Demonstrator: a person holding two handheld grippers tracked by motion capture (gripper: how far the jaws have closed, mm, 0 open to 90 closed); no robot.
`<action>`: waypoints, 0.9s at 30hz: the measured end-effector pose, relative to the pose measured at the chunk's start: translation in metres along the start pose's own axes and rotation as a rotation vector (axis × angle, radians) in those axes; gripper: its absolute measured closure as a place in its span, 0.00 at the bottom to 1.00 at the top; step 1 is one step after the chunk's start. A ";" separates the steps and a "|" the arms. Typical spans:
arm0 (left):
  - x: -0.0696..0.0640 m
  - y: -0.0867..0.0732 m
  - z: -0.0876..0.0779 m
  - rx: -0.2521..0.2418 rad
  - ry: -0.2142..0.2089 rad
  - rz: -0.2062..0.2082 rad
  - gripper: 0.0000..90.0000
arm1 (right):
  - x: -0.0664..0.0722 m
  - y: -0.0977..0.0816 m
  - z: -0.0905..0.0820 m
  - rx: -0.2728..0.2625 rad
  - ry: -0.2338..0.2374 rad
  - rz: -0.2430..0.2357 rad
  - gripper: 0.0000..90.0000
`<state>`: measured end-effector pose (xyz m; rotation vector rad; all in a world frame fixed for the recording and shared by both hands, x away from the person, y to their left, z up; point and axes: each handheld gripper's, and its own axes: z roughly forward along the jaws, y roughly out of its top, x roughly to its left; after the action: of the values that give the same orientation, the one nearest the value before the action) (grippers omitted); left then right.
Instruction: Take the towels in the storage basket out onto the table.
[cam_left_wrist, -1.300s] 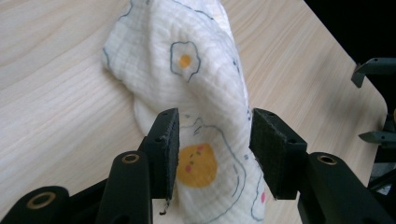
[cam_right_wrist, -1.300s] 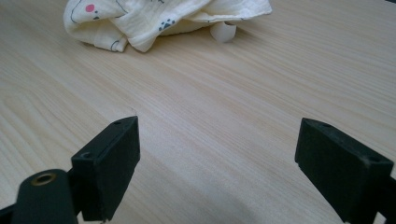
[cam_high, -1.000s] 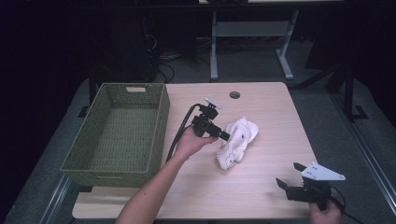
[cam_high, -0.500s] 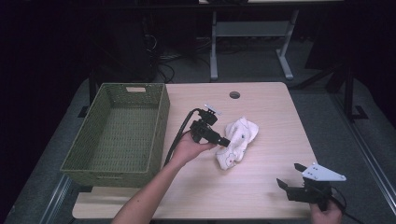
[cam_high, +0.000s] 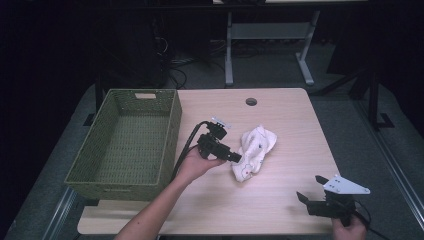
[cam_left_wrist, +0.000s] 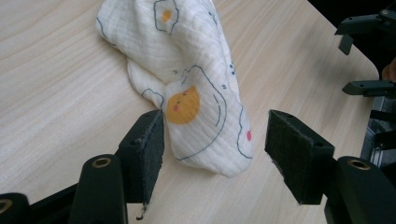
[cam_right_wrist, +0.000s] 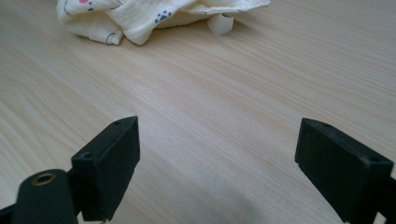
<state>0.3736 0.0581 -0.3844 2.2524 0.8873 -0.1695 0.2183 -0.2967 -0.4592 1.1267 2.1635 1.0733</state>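
A white muslin cloth printed with fried eggs lies crumpled in the middle of the wooden table. My left gripper points at the cloth's near-left end. In the left gripper view the cloth's end lies between the jaws of the left gripper. The jaws have just been opening, and a gap shows at the right pad. My right gripper rests open near the table's front right corner, with bare wood between its jaws. The cloth lies well ahead of it.
A green woven basket stands empty along the table's left side, close to my left forearm. A cable hole sits near the far edge. A small white tab pokes out from under the cloth. The right gripper shows beyond the cloth.
The left gripper's jaws have spread apart and the hand has drawn back a little toward the near side. The cloth stays on the table. The right gripper has not moved.
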 end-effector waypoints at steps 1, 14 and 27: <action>0.000 -0.001 -0.001 -0.005 -0.007 -0.002 0.41 | 0.000 0.000 0.000 0.006 -0.002 -0.004 0.15; -0.007 -0.013 -0.008 -0.029 -0.028 0.010 0.40 | 0.001 0.000 0.001 0.009 -0.004 -0.001 0.15; -0.011 -0.038 -0.015 -0.033 -0.026 0.026 0.40 | 0.002 0.000 0.000 0.012 -0.007 -0.002 0.15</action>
<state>0.3384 0.0815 -0.3909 2.2254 0.8412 -0.1716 0.2177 -0.2951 -0.4594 1.1324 2.1679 1.0554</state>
